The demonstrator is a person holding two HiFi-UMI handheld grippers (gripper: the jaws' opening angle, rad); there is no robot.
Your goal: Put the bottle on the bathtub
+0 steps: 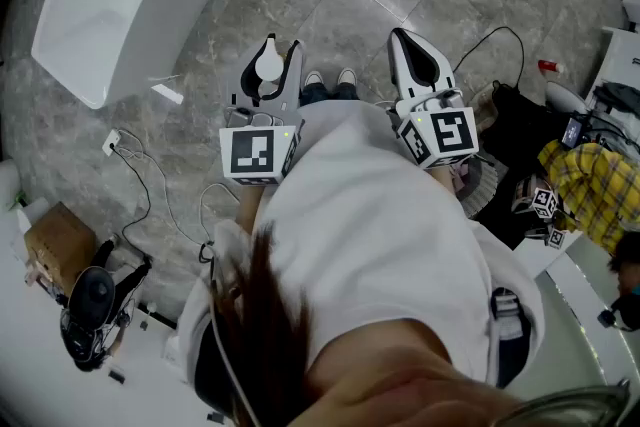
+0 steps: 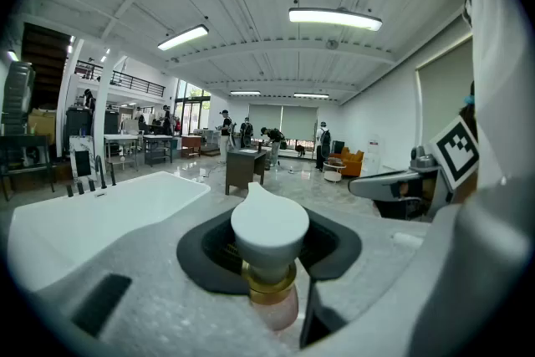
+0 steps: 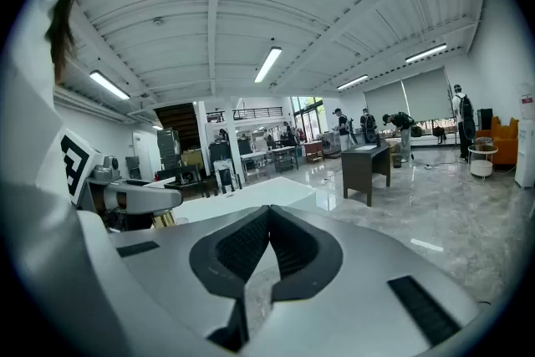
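Note:
My left gripper (image 1: 283, 45) is shut on a bottle with a white pump cap (image 1: 268, 65). In the left gripper view the cap (image 2: 269, 228), a gold collar (image 2: 269, 281) and a pinkish body stand between the dark pads of that gripper (image 2: 269, 211). The white bathtub (image 1: 120, 0) lies on the floor ahead and to the left, apart from the bottle; its rim (image 2: 92, 217) shows at left. My right gripper (image 1: 402, 37) hangs beside the left one, and its jaws (image 3: 269, 210) meet at the tips with nothing between them. The bathtub (image 3: 251, 198) lies beyond them.
Cables and a power strip (image 1: 112, 143) trail over the marble floor. A cardboard box (image 1: 60, 240) and dark gear sit at lower left, bags and a plaid cloth (image 1: 590, 180) at right. A dark desk (image 2: 244, 165) and several people stand far down the hall.

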